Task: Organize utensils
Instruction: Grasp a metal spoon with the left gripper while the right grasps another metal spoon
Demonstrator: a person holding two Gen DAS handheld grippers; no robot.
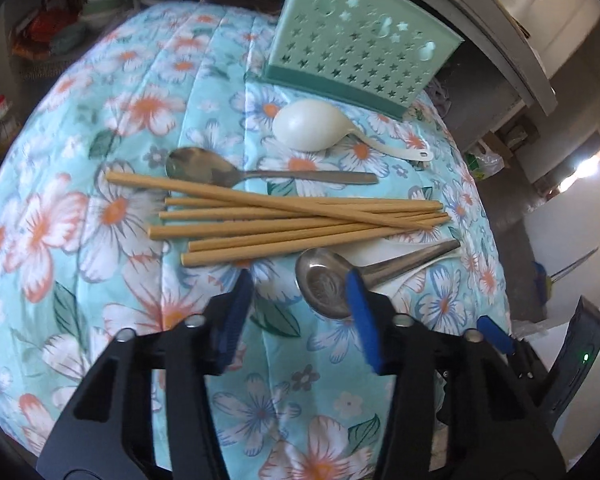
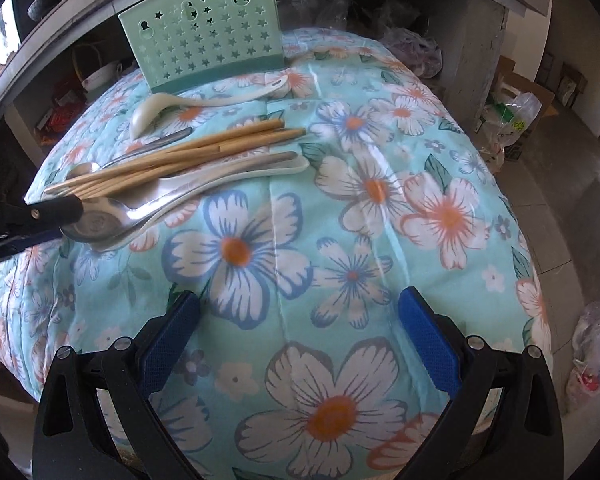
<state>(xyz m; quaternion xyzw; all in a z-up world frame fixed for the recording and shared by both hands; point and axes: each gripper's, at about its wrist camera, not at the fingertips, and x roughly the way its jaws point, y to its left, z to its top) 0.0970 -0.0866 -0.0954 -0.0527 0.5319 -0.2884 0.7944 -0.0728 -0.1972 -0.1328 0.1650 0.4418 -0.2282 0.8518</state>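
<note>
left gripper [image 1: 300, 312] spread, at the steel ladle [image 1: 328, 280] near-right of the chopsticks [image 1: 300, 216] | ladle rigid, slick — pinch the handle | right gripper [image 2: 300, 340] spread, empty | holder [image 1: 356, 48] far

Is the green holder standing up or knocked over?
Standing up. The green holder rests on its darker base on the flowery cloth, behind the white spoon.

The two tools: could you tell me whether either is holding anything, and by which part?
Neither holds anything. The left tool is open, one finger in front of the metal ladle; whether it touches cannot be told. The right tool is open over the floral cloth.
</note>
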